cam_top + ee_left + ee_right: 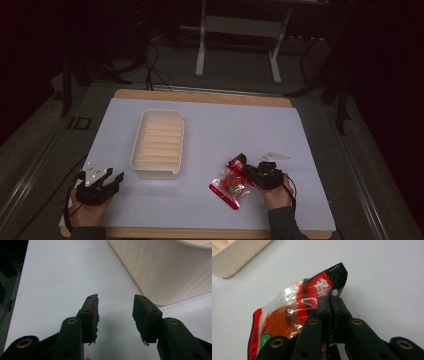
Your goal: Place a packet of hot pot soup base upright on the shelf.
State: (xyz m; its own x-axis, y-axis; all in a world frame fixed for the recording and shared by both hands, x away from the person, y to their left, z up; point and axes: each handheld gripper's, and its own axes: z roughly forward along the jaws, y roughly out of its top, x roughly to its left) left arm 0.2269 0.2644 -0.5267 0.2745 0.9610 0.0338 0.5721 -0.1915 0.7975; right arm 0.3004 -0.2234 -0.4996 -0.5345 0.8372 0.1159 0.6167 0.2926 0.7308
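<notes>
Your right gripper (329,300) is clamped on the top edge of a red and clear plastic snack packet (230,184), right of the cream ribbed plastic tray (158,143). That thin seal could slip free when lifted. Your left gripper (115,312) rests wide open, empty, left of the tray.

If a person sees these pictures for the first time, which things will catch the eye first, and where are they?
The shiny red and clear plastic snack packet stands out on the white table, near the front right. The right gripper is shut on its top edge. To the left lies a long cream plastic tray with ribs inside, and the left gripper rests open beside it.
</notes>
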